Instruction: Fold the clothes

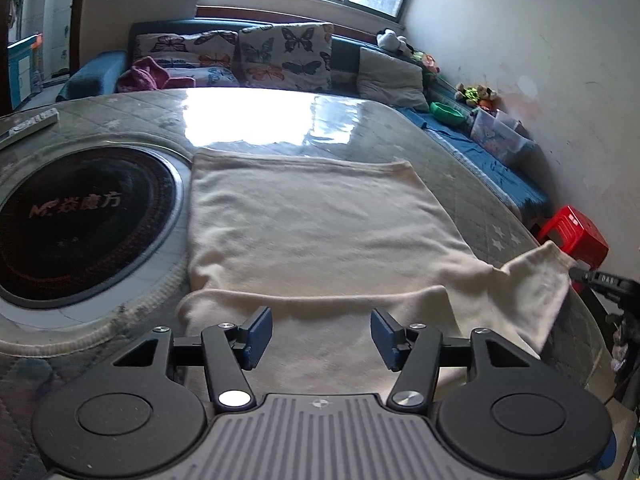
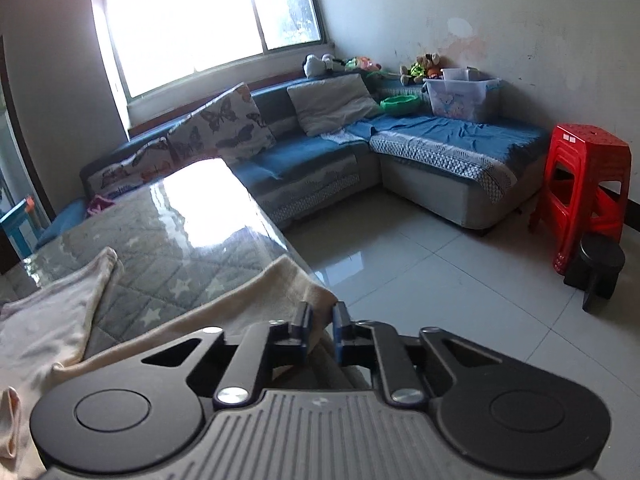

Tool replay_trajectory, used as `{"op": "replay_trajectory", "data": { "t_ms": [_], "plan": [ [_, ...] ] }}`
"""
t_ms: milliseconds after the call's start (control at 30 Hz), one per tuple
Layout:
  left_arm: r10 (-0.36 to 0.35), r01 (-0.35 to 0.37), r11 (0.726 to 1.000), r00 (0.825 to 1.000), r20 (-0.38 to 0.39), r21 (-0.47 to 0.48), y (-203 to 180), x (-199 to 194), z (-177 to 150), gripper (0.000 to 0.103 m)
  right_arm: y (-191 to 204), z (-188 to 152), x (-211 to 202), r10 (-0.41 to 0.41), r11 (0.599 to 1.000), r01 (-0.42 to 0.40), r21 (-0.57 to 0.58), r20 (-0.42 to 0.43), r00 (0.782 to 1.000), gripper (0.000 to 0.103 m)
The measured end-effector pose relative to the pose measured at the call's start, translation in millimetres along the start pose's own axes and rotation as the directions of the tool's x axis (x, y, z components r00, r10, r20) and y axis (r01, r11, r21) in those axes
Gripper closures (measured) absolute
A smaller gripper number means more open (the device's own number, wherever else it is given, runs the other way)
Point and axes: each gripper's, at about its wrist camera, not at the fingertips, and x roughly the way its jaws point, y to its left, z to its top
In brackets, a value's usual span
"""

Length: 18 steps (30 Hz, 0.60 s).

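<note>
Cream garment (image 1: 320,232): right gripper (image 2: 321,322) pinches only its right sleeve tip, which may slip; left gripper (image 1: 321,338) hovers wide, empty, near hem.

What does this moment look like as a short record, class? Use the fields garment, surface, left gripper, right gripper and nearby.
garment: cream garment spread flat, one sleeve drawn out to the side
surface: table with a glossy quilted cover and a round black hotplate
left gripper: left gripper open, fingers over the garment's near edge, not pinching it
right gripper: right gripper shut on the sleeve at the table edge
nearby: blue sofa, red stools
</note>
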Motion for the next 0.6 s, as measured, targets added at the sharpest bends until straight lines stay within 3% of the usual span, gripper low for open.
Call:
{"op": "replay_trajectory", "data": {
  "t_ms": [333, 467, 600],
  "plan": [
    [-0.059, 0.059, 0.997, 0.998, -0.018, 0.051, -25.2, 8.9, -5.3, 0.043, 32.0, 22.4, -45.1, 0.17, 0.985, -0.168, -0.032, 0.106, 0.98, 0.098],
    [-0.063, 0.064, 0.996, 0.998, -0.013, 0.058, -26.9, 6.3, -7.5, 0.042, 60.6, 32.2, -63.3, 0.269, 0.962, -0.259, -0.088, 0.128, 0.955, 0.098],
    [-0.055, 0.055, 0.998, 0.998, 0.004, 0.041, -17.4, -2.9, -9.7, 0.041, 97.2, 39.7, -78.5, 0.386, 0.918, -0.367, -0.152, 0.129, 0.913, 0.098]
  ]
}}
